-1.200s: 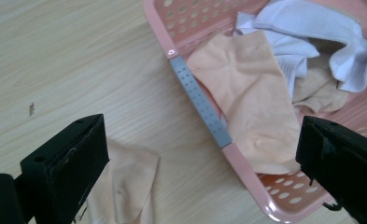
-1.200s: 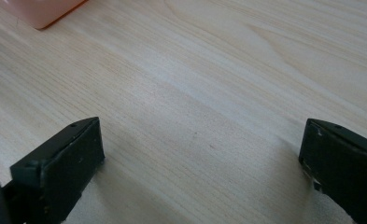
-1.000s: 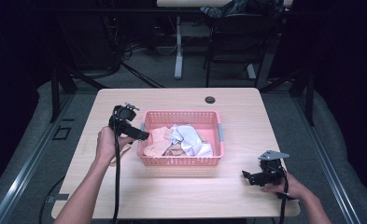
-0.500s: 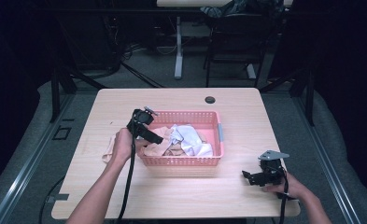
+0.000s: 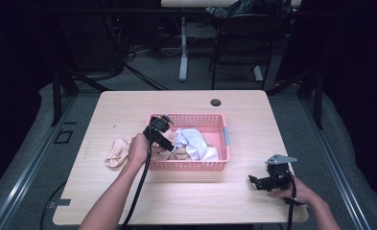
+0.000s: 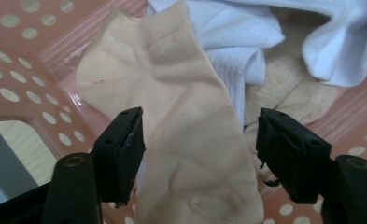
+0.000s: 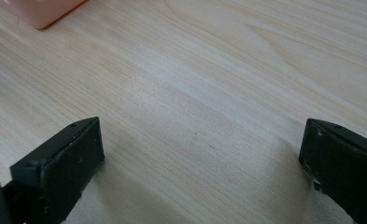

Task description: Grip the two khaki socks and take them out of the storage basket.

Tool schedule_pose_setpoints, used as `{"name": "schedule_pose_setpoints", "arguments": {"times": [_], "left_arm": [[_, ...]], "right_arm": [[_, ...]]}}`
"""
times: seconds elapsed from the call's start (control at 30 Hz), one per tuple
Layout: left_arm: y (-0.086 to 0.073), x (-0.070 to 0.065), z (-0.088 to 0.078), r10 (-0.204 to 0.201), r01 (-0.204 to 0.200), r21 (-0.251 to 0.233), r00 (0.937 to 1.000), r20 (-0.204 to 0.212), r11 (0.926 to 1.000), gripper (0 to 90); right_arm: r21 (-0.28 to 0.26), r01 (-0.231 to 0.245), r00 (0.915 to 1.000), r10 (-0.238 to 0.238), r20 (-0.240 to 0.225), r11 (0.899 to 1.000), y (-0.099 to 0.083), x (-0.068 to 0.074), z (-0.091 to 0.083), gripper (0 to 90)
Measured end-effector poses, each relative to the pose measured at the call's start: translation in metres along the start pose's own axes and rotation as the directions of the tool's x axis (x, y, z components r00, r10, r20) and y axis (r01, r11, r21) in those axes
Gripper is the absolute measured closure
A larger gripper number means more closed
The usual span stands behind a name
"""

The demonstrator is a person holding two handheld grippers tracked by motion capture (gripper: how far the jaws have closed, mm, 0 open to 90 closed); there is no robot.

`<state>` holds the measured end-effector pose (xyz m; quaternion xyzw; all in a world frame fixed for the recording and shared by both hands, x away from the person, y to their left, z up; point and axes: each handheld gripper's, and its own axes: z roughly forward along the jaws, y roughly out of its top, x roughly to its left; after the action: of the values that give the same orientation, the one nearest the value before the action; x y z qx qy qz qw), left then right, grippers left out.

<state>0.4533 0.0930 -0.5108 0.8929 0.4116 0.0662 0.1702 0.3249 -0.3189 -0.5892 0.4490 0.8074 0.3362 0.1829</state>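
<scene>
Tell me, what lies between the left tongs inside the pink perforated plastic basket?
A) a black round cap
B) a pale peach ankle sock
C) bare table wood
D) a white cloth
B: in the left gripper view, the pale peach ankle sock stretches between the left tongs.

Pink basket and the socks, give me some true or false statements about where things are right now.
1. The left gripper is down in the basket with a peach sock between its jaws. True.
2. The right gripper holds a white sock. False: its jaws are open over bare table.
3. A sock lies on the table left of the basket. True.
4. The basket holds nothing but peach socks. False: white socks lie in it too.
</scene>
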Motion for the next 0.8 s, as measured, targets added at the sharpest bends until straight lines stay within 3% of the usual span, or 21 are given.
{"name": "schedule_pose_setpoints", "arguments": {"times": [0.2,0.47,0.63,0.8], "left_arm": [[0.005,-0.003,0.01,0.013,-0.012,0.039,0.9999,-0.008,0.9992,39.7],[0.007,-0.002,0.02,-0.018,0.021,0.071,0.9991,-0.038,0.9973,46.0],[0.008,0.0,0.023,-0.025,0.03,0.091,0.9981,-0.056,0.9954,55.1],[0.009,0.0,0.025,-0.031,0.039,0.115,0.9972,-0.069,0.9926,70.5]], "right_arm": [[0.0,0.0,1.0,0.0,-0.001,1.0,0.0,0.0,0.0,0.0],[0.002,0.002,1.0,-0.002,0.004,1.0,0.0,0.0,0.0,0.0],[0.001,0.001,1.0,-0.001,0.001,1.0,0.0,0.0,0.0,0.0],[0.002,0.002,1.0,-0.002,0.004,1.0,0.0,0.0,0.0,0.0]]}}
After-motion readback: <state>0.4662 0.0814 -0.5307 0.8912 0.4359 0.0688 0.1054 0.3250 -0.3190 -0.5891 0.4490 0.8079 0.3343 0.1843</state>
